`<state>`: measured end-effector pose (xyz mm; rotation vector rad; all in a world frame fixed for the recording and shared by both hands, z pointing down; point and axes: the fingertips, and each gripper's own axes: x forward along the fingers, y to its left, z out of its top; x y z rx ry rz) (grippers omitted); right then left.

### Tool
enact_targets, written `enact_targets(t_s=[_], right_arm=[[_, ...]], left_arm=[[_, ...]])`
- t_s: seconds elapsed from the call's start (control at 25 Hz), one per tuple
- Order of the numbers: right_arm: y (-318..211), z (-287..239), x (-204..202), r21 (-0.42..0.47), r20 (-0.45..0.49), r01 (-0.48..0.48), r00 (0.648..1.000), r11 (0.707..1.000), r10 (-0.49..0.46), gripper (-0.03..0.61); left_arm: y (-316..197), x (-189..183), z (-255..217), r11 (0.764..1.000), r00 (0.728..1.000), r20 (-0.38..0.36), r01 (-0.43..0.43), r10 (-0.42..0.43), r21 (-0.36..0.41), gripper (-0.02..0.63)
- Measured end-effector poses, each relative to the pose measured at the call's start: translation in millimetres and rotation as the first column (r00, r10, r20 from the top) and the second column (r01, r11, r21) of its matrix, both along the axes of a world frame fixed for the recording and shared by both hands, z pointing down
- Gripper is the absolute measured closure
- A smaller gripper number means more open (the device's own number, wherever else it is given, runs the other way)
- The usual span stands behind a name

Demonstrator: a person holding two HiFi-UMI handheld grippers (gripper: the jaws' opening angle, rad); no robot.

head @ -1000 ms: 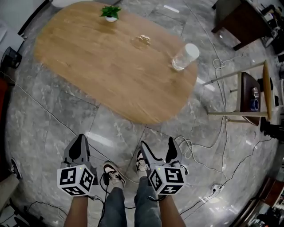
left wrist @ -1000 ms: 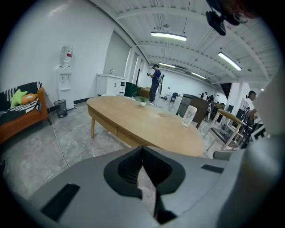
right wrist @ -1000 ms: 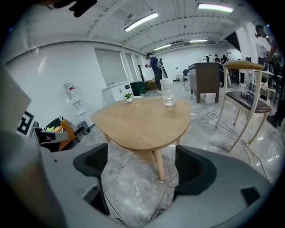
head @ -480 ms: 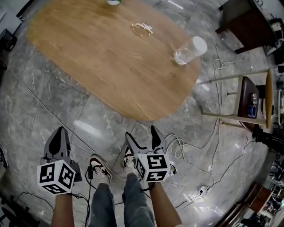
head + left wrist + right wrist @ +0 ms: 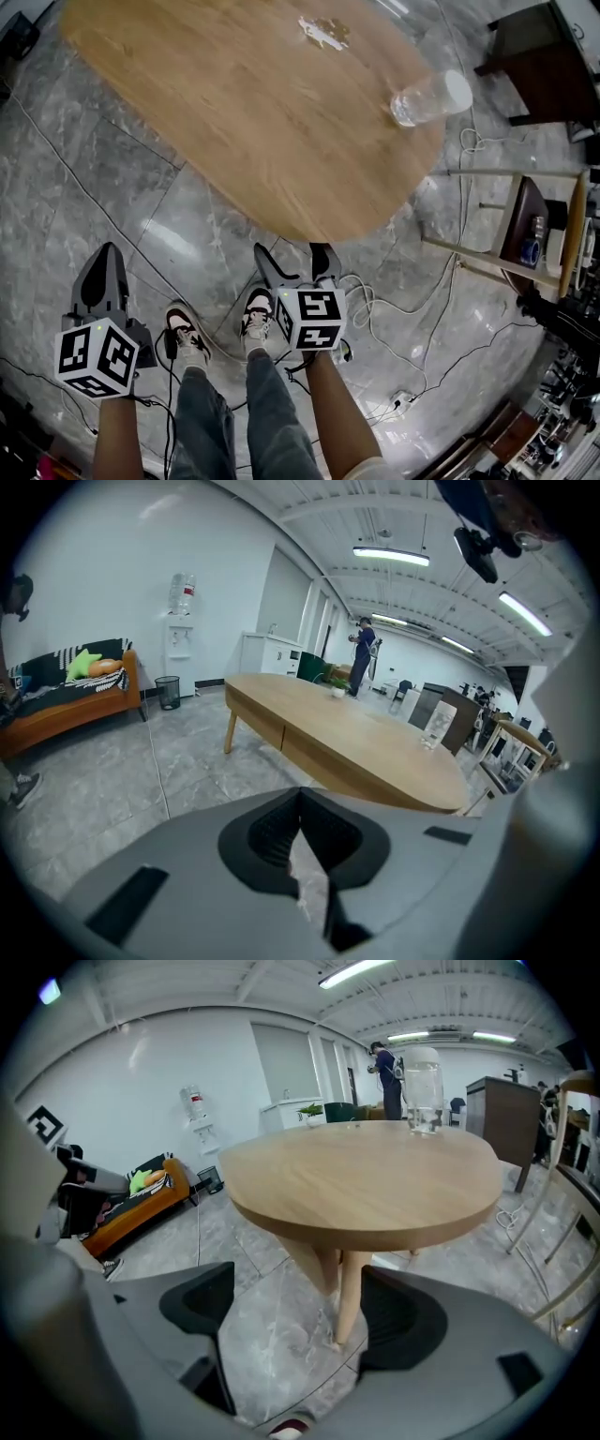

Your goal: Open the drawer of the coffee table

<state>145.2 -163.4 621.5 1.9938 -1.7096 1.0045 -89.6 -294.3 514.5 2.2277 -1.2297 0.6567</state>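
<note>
The fingers of the left gripper (image 5: 105, 251) were pressed together on nothing, while those of the right gripper (image 5: 291, 253) stood apart and empty, having just narrowed a little. Ahead of both sets of fingertips, untouched, stood the coffee table (image 5: 262, 122), its drawer (image 5: 323, 761) flush in the side rail. Farther beyond the right fingers a clear cup (image 5: 429, 97) stood on the tabletop.
</note>
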Motion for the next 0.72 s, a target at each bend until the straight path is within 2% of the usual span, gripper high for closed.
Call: enact_targets(t_s=[0.28,0.6,0.72], right_arm=[[-13,10,7,0.011,-0.026,0.021,0.999,1.000,-0.020,0.160],[-29,4,20,0.088,-0.034,-0.020,0.999,0.996,0.023,0.175],[-31,3,15,0.108,-0.038,0.000,0.999,0.994,0.004,0.178]], left_arm=[[9,-6,6,0.999,0.999,0.004,0.033,-0.033,-0.019,0.623],[17,1,17,0.999,1.000,-0.005,0.018,-0.018,-0.035,0.623],[17,1,19,0.999,1.000,-0.005,0.004,-0.004,-0.038,0.623]])
